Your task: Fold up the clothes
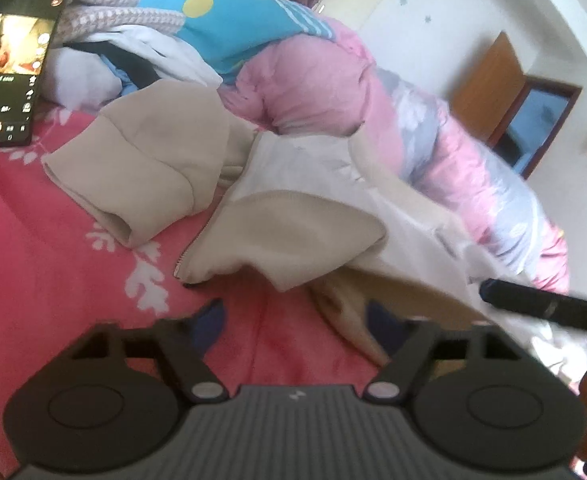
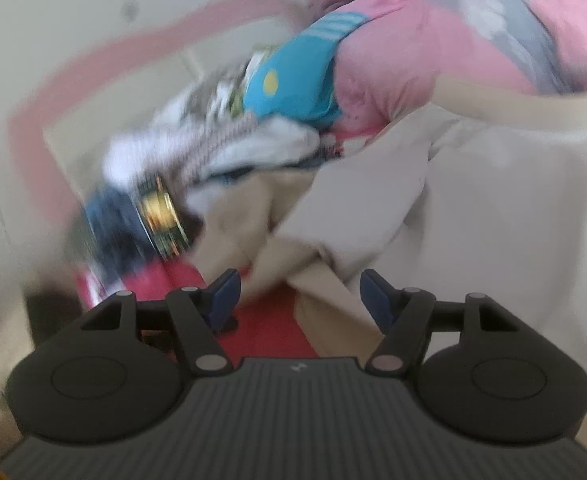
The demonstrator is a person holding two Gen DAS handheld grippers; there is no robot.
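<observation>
Left wrist view: no bins or baskets, everything sits loose on a bed with a pink blanket (image 1: pixel 53 248) with white leaf print. Beige hooded jacket (image 1: pixel 221 200), the garment being folded, lies spread and rumpled mid-frame, pale lining up, hood to the left, zipper edge toward the camera. Behind it a pile of clothes (image 1: pixel 165 32): blue top with yellow dot, white and houndstooth pieces. Pink-and-grey quilt (image 1: pixel 433 132) runs along the right. A phone (image 1: pixel 17 56), screen lit, propped at upper left. A person in purple at top edge, partly cut off. Left gripper (image 1: pixel 297 320) low over the blanket, pointing down at a slant, fingers apart; jacket hem lies by the right finger, nothing pinched. A black bar, probably the right gripper (image 1: pixel 541 300), enters from the right edge over the jacket.

Right wrist view: heavily blurred. Right gripper (image 2: pixel 297 292) angled down, fingers spread, a beige jacket fold between them, pads not pressing it. Jacket (image 2: pixel 473 208) fills the right half, pile of clothes (image 2: pixel 233 136) beyond, quilt (image 2: pixel 493 28) top right.
</observation>
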